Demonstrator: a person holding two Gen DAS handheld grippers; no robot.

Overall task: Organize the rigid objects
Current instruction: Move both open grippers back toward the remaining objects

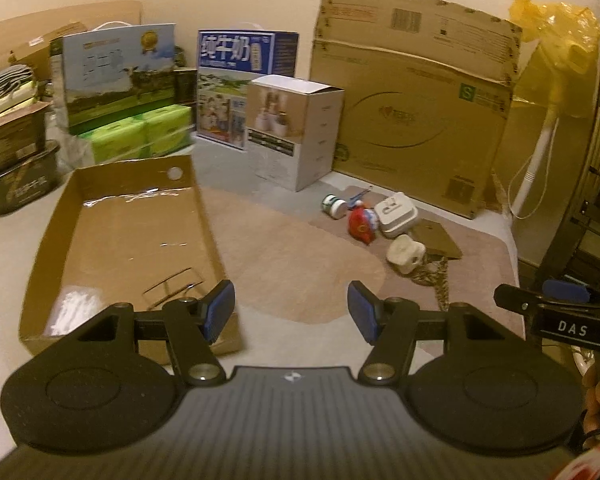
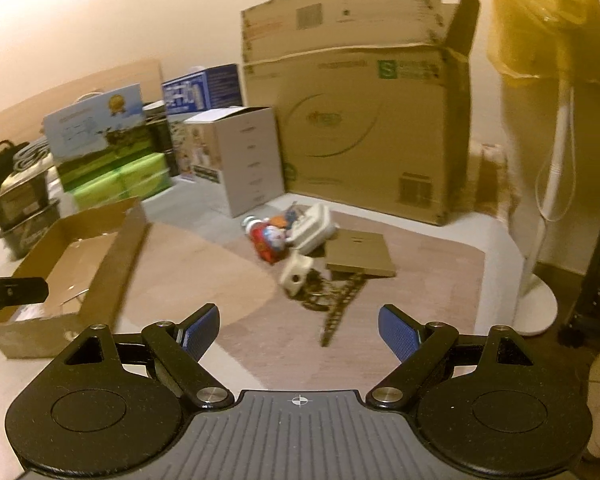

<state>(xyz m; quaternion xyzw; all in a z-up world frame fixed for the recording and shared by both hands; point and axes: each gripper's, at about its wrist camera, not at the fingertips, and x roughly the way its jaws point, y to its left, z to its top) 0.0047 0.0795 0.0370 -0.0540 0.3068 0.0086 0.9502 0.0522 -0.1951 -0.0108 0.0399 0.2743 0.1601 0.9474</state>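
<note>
A shallow open cardboard tray [image 1: 100, 216] lies on the floor at the left, also in the right wrist view [image 2: 116, 256]. A pile of small objects sits on the rug: a red toy figure [image 1: 362, 224] [image 2: 266, 242], a white square case [image 1: 396, 214] [image 2: 314, 226], a cream plug-like block [image 1: 406, 256] [image 2: 296, 274], a small green-and-white jar [image 1: 334, 206], a flat brown card [image 2: 360, 258] and a chain [image 2: 340, 304]. My left gripper [image 1: 291, 314] is open and empty, near the tray's right corner. My right gripper [image 2: 299, 334] is open and empty, short of the pile.
A large cardboard box [image 1: 416, 96] [image 2: 364, 108] stands behind the pile. A white carton [image 1: 296, 132], milk cartons [image 1: 244, 84] and green packs [image 1: 140, 136] line the back. A fan stand [image 2: 540, 304] is at the right. Dark tubs [image 1: 16, 176] sit far left.
</note>
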